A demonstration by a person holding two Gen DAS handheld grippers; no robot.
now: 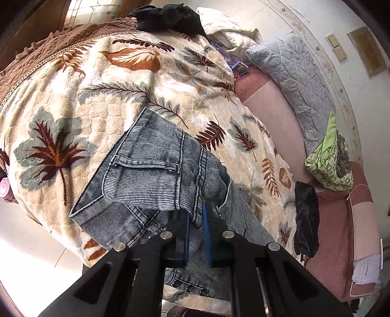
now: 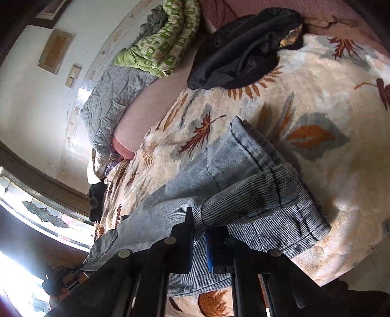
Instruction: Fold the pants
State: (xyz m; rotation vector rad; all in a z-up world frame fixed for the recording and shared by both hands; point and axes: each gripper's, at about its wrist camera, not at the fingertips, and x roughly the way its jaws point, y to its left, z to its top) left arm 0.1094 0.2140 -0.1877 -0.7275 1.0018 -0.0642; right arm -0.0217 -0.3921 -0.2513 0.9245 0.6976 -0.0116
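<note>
Grey-blue denim pants (image 1: pixel 151 168) lie folded over on a cream blanket (image 1: pixel 80 80) printed with leaves. In the left wrist view my left gripper (image 1: pixel 196 219) is shut on a fold of the denim, lifting that edge off the blanket; a pocket flap drapes over its blue pads. In the right wrist view the same pants (image 2: pixel 246 185) stretch across the blanket (image 2: pixel 329 97), and my right gripper (image 2: pixel 198 224) is shut on a bunched fold of the ribbed denim. A hem sticks out beyond the fold towards the far side.
A black garment (image 2: pixel 243 48) lies on the blanket's far edge, also seen as a black garment (image 1: pixel 307 217) beside a pink sheet (image 1: pixel 268 107). A green patterned cloth (image 1: pixel 329 158), a grey quilted pillow (image 1: pixel 292 73) and another dark garment (image 1: pixel 168 17) sit along the bed's edges.
</note>
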